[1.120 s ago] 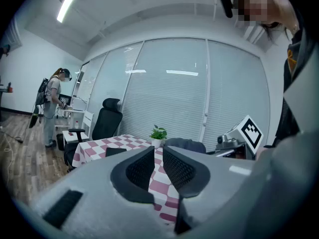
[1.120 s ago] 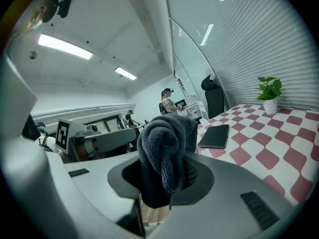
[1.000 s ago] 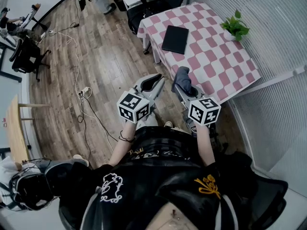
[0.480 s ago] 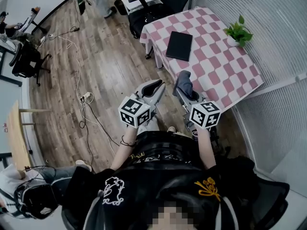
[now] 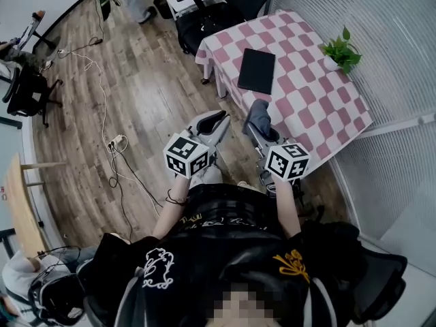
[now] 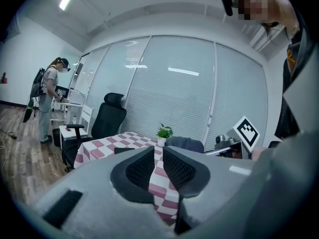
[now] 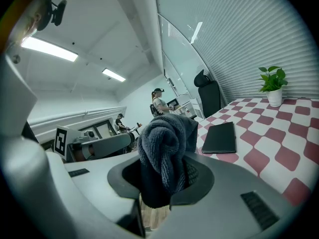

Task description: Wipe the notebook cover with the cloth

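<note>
The black notebook (image 5: 257, 71) lies flat on the pink-and-white checked table (image 5: 320, 107), ahead of both grippers and apart from them. My right gripper (image 5: 259, 119) is shut on a dark grey-blue cloth (image 5: 258, 113), held in the air before the table's near corner. In the right gripper view the bunched cloth (image 7: 166, 143) rises from between the jaws of the gripper (image 7: 167, 176), with the notebook (image 7: 220, 137) beyond it. To the left, over the wooden floor, my left gripper (image 5: 216, 122) is shut and holds nothing; its pads (image 6: 141, 169) almost touch.
A small potted plant (image 5: 343, 48) stands at the table's far right corner, by the blinds. A black office chair (image 5: 204, 16) sits behind the table. Cables and a power strip (image 5: 114, 142) lie on the floor at left. A person (image 6: 46, 101) stands far back.
The table and notebook have shifted slightly nearer and rightward in the head view. Both grippers keep the same pose, and the cloth stays in the right one.
</note>
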A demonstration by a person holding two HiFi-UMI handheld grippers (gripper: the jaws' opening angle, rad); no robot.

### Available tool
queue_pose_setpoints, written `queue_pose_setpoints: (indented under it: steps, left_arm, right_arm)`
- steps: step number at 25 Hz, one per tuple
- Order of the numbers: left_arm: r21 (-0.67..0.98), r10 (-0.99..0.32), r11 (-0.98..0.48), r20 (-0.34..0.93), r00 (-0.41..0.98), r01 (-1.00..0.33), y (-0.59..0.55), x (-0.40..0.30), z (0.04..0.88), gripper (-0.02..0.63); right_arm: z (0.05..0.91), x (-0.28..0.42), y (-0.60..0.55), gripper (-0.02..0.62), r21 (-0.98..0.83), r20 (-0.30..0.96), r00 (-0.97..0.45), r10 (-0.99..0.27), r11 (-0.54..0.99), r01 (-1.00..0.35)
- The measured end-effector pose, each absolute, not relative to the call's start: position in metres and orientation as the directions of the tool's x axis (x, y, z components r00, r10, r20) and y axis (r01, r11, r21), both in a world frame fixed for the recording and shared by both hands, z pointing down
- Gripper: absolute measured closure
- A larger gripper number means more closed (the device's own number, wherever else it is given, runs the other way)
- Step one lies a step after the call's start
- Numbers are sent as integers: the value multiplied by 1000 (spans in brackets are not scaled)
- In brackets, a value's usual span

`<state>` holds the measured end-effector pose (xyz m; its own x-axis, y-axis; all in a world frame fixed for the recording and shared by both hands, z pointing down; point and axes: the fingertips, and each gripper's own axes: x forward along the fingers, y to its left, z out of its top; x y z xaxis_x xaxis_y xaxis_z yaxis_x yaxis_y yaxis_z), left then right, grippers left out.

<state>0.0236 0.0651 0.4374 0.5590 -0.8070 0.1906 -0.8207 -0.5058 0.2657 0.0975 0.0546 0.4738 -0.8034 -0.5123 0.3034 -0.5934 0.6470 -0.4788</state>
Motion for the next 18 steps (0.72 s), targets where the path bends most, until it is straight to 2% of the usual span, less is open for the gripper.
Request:
queue_pose_setpoints:
  steps: [18]
  left_arm:
    - [308, -750, -577, 168, 640, -757, -24, -81, 440, 558]
  right_arm:
    - [479, 5, -26, 511, -464, 367, -725, -583, 561, -686]
